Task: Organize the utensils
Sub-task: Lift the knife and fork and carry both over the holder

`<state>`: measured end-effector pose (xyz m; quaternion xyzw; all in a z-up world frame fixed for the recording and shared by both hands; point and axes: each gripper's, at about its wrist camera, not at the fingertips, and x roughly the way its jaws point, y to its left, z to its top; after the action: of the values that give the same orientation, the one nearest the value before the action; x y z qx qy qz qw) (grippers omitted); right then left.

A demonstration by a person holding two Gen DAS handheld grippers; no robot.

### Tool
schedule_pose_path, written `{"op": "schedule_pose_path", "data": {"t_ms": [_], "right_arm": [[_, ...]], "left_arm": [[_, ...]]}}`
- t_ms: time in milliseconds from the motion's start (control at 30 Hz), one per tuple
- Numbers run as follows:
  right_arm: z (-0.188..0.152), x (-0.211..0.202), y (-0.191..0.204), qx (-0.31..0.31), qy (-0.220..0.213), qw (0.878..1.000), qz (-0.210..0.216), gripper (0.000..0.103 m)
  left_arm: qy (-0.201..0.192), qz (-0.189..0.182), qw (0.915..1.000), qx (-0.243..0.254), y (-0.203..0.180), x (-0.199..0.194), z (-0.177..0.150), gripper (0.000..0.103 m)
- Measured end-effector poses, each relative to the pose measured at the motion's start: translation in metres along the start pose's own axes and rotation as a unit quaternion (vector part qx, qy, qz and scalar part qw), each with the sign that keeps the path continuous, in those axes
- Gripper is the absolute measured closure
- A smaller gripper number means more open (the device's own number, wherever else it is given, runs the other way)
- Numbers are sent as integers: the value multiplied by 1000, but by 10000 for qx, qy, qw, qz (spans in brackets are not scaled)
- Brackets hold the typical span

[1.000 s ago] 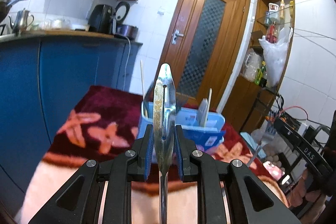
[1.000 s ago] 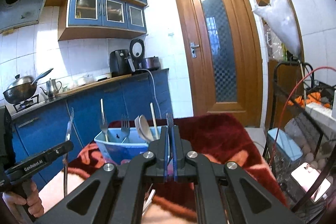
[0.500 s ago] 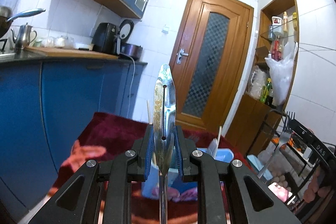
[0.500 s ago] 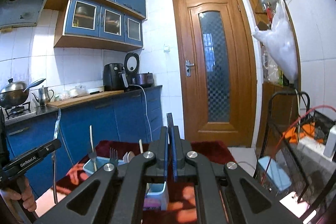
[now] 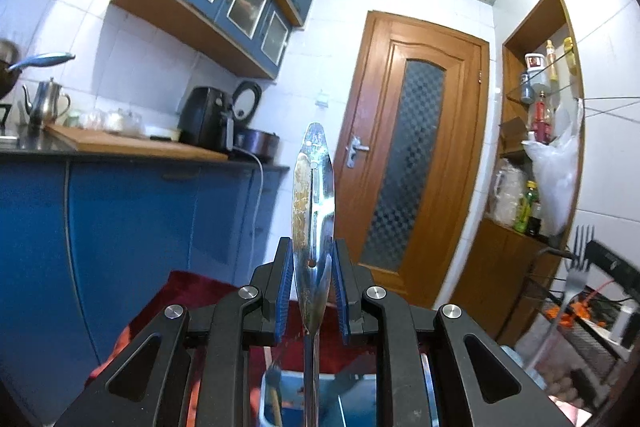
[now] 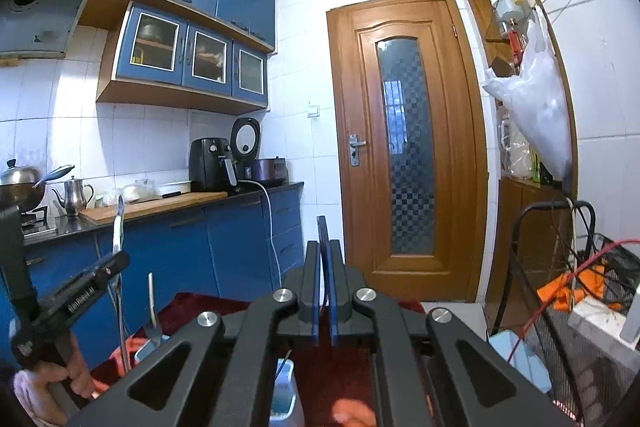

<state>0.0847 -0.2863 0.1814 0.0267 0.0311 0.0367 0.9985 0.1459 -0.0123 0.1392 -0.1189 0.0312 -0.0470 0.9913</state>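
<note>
Holding our left tool high above the table, we have its blue pads clamped on a metal utensil that stands upright between them, its flat rust-flecked handle end pointing at the ceiling and its thin shaft running down out of the bottom of the left wrist view. Directly beneath it we see the light blue utensil holder, which sits on the dark red cloth covering the table, and a wooden-handled piece stands in the holder's left part. Our right tool has its pads pressed together on the thin handle of a fork; in the right wrist view only a dark sliver shows between the pads, while in the left wrist view the fork appears at the far right edge, tines up, gripped by the right tool. From the right wrist view we see the left tool at the lower left edge with the utensil rising upright through it, the person's hand wrapped around its grip, and another fork standing in the holder near the table's left edge. Beyond the table stand the blue kitchen cabinets and the wooden door. We cannot tell which compartment of the holder lies under the held utensil.
</note>
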Motion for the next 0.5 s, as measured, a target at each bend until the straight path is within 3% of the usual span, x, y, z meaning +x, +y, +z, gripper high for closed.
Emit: {"op": "schedule_pose_path", "data": {"t_ms": [300, 500], "right_arm": [[-2, 30, 1, -282, -6, 9996, -23, 98], [-17, 52, 5, -368, 308, 9988, 113, 98]], "left_arm": [[-312, 432, 9986, 36, -8, 28, -15, 84], [-77, 603, 9981, 49, -6, 40, -40, 84]]}}
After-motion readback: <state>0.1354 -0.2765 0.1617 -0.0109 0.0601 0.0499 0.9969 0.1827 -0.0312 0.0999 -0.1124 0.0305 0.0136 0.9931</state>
